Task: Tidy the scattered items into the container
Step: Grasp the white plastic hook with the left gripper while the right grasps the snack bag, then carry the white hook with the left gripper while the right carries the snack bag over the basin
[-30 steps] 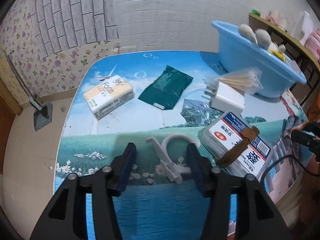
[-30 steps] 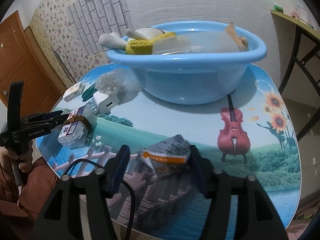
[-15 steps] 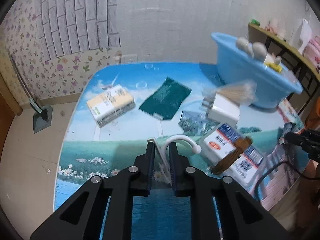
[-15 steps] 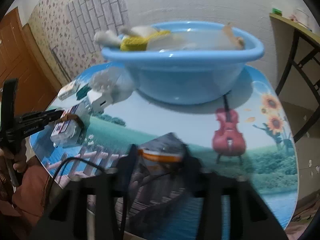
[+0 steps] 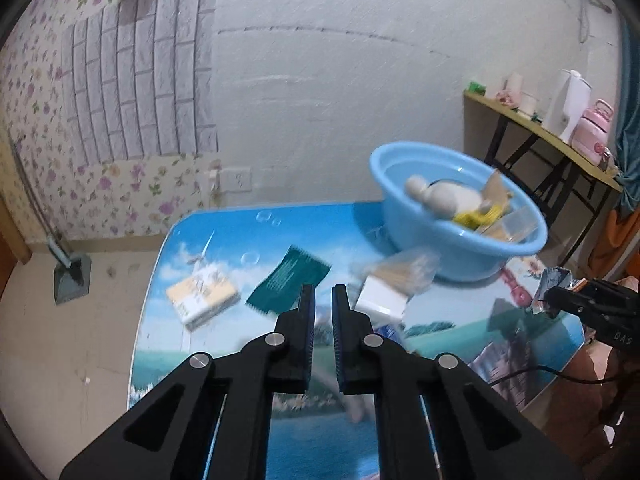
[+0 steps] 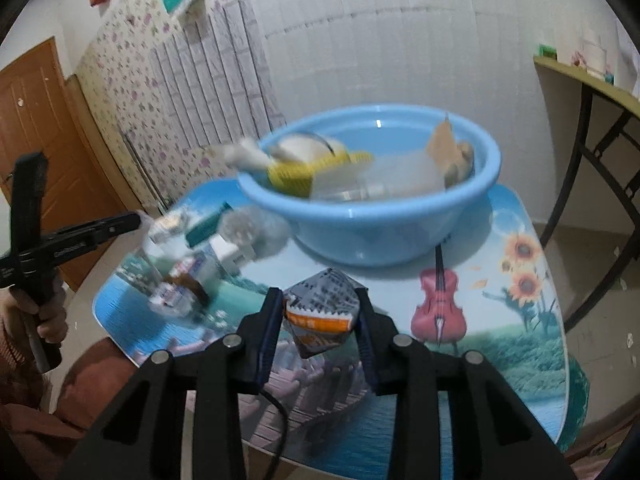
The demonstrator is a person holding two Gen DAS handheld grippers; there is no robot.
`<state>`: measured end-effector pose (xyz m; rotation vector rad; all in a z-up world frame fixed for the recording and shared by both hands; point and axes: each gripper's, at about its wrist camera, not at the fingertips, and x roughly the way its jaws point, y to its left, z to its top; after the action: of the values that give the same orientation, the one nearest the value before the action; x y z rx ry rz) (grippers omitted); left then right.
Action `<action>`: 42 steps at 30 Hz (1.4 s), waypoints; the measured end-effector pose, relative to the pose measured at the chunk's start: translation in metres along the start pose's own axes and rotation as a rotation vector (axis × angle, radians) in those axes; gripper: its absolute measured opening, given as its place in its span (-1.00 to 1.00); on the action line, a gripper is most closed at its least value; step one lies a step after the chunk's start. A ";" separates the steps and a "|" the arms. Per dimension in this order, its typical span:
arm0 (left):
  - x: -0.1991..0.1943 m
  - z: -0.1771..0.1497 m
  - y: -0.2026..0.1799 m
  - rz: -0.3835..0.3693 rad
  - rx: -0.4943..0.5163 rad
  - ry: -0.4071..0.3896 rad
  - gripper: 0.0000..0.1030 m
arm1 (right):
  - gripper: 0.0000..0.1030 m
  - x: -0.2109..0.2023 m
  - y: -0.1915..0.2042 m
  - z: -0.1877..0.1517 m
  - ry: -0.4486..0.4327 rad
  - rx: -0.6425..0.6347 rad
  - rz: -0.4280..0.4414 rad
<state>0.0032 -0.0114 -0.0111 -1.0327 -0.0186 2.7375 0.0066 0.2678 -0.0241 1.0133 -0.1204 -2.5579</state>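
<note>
My left gripper point(image 5: 323, 288) is shut and lifted above the picture-print table point(image 5: 240, 240). No white hook shows between its pads. A pale blur lies lower between its arms, and I cannot tell whether that is the hook. My right gripper point(image 6: 319, 294) is closing its jaws, and the pads press on a crumpled grey packet with an orange band point(image 6: 320, 312), held off the table. The blue basin point(image 6: 380, 236) stands just beyond it and holds a plush toy and other items. A tissue pack point(image 5: 204, 296), a green sachet point(image 5: 286, 280), a bag of sticks point(image 5: 404, 272) and a white charger point(image 5: 380, 300) lie on the table.
A labelled box with a brown band point(image 6: 180, 284) lies near the table's left edge. A side table with bottles point(image 5: 540, 124) stands at the right wall. A dustpan point(image 5: 72, 276) sits on the floor, a wooden door point(image 6: 36, 120) is far left. A black cable point(image 6: 276, 408) hangs under my right gripper.
Both grippers closed and rose. The left shut around the white hook's stem, and the hook is now out of clear sight. The right took hold of the packet and lifted it.
</note>
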 end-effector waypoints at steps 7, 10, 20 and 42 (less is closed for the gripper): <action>0.013 -0.001 -0.001 0.037 -0.009 0.037 -0.85 | -0.33 -0.006 -0.005 0.006 -0.024 0.016 0.011; 0.026 -0.012 0.009 0.048 -0.041 0.093 -0.73 | -0.33 0.002 -0.009 0.000 0.004 0.034 0.018; 0.069 -0.042 0.030 0.089 -0.060 0.223 0.34 | -0.33 0.016 -0.009 -0.005 0.048 0.033 0.025; 0.078 -0.040 0.011 0.051 0.085 0.202 -0.01 | -0.33 0.026 -0.008 -0.009 0.091 0.028 0.003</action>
<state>-0.0292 -0.0088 -0.0929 -1.2962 0.1559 2.6379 -0.0075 0.2656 -0.0494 1.1376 -0.1336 -2.5085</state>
